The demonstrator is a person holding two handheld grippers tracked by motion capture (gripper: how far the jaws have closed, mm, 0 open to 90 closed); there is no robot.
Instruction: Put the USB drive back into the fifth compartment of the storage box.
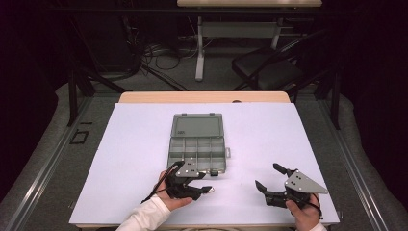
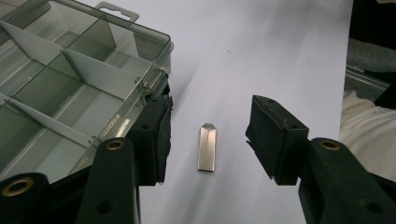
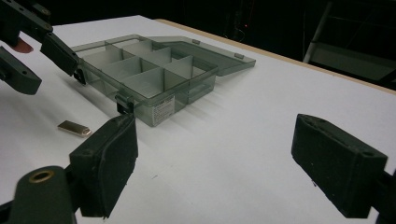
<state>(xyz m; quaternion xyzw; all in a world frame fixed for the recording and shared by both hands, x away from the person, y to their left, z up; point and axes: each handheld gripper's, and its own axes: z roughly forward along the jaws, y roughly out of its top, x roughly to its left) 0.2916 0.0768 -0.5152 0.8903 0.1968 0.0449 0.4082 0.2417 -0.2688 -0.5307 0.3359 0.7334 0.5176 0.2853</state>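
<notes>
Dark room (folding chair behind)

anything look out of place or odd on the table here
One thing: a small metal piece lies loose on the white table, outside the open compartment box and just beside its front edge. It sits between the left gripper jaws, untouched.

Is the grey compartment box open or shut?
Open: the compartment box has its lid folded back flat, dividers exposed.

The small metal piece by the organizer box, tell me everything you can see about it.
The small metal piece is a flat, shiny silver bar with one bevelled end. It lies flat on the white table, just off the open organizer box, touching neither. The left gripper straddles it, jaws apart on either side without contact.
</notes>
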